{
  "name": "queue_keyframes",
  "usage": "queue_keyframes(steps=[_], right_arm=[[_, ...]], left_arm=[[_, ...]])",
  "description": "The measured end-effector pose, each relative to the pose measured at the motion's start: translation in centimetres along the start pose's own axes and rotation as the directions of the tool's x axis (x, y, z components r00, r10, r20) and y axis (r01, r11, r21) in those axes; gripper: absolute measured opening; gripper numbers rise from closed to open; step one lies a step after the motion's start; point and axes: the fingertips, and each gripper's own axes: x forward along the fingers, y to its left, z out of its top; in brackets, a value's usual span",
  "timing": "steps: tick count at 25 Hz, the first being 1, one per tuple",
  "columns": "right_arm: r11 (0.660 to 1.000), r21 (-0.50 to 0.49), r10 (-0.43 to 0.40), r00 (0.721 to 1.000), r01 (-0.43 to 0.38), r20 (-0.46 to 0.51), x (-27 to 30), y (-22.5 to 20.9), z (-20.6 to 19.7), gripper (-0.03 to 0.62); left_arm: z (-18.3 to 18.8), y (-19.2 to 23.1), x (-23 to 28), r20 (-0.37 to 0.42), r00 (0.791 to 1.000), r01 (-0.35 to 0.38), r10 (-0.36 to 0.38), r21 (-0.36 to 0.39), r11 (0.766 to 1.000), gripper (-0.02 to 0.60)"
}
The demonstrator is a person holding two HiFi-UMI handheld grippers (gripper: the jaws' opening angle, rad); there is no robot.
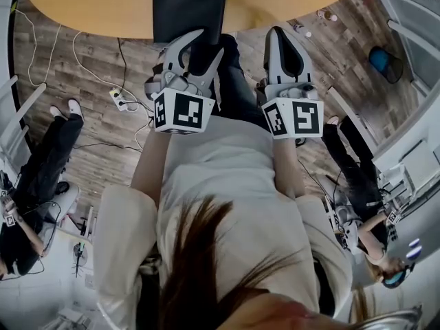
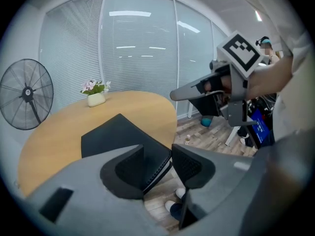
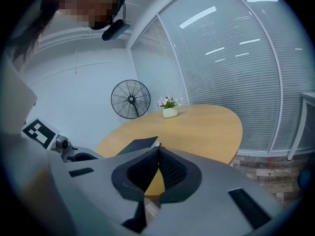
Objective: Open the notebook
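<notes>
While your left gripper (image 2: 157,165) stands spread around the near corner of the black notebook (image 2: 115,134), which overhangs the table (image 2: 54,136) edge, its pads aren't pressing yet: catch only the cover, not the pages. Right gripper (image 3: 158,155) clenched on nothing, beside the notebook; use it to pin the pages

The table (image 3: 206,127) is free beyond the notebook (image 2: 118,134) at its near edge; only a flower pot (image 3: 170,112) stands near the far edge.
</notes>
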Motion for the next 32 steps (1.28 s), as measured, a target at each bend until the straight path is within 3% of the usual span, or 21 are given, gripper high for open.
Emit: queue_keyframes(steps=[14,19,32], right_arm=[[0.999,-0.021,0.024,1.000,-0.024,0.011,-0.4,-1.4,1.5,0.003],[0.998,-0.039,0.060,0.998,-0.059,0.018,-0.2,-1.8,2.4,0.003],[0.991,-0.062,0.120,0.992,-0.118,0.030,0.0,-1.3,4.0,0.003]], left_arm=[[1.8,-0.1,-0.2,0.022,0.997,-0.076,0.076,-0.034,0.997,0.105],[2.4,0.0,-0.3,0.028,0.994,-0.099,0.102,-0.095,0.991,0.086],[4.7,0.8,-2.1,0.090,0.974,-0.197,0.210,-0.136,0.971,0.048]])
